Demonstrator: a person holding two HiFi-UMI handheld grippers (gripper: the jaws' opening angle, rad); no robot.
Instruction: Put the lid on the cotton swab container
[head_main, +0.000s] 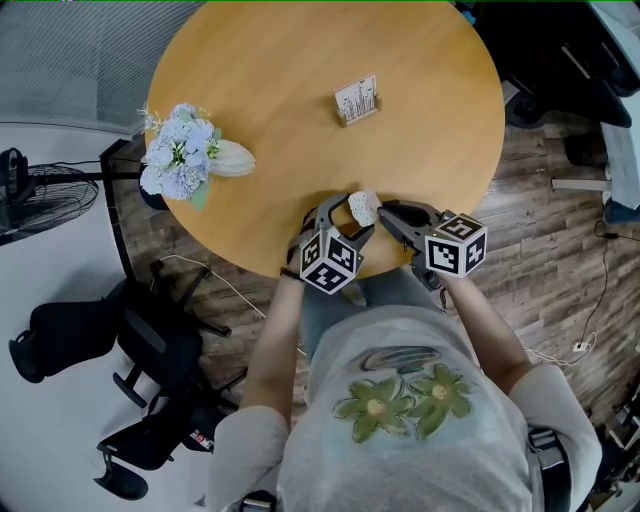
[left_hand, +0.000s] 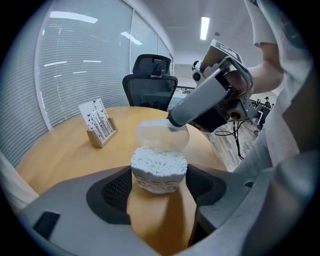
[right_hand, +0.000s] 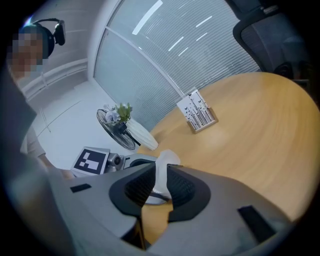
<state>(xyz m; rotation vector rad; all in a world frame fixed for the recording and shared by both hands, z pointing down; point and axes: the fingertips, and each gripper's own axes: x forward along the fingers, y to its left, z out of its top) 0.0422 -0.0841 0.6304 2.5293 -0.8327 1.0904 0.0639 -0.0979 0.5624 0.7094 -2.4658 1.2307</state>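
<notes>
The round wooden worktop (head_main: 300, 90) carries few things; a bunch of pale flowers (head_main: 180, 150) in a white vase (head_main: 232, 158) lies near its left edge, and a small wooden card holder (head_main: 357, 102) with printed cards stands toward the far side, well apart from both claws. On the floor to the left there is a fan (head_main: 45, 195) and black office chairs (head_main: 150, 340); another black chair (left_hand: 152, 82) stands behind the worktop in the left gripper view. Near the task's things, only the right claw's own grey body reaches in over the far side of the container.

The cotton swab container (left_hand: 158, 167) is at the near edge of the worktop, in front of the person; it is a small round cup with dark print on its wall, open, and packed full with white swab heads pointing up. The left claw (left_hand: 159, 184) grasps it, one pad on each side of the wall. The lid (left_hand: 162, 136) is round and translucent; the right claw (right_hand: 159, 182) is clenched on its rim and holds it tilted, just above the far rim of the container; I cannot tell if the two touch.
</notes>
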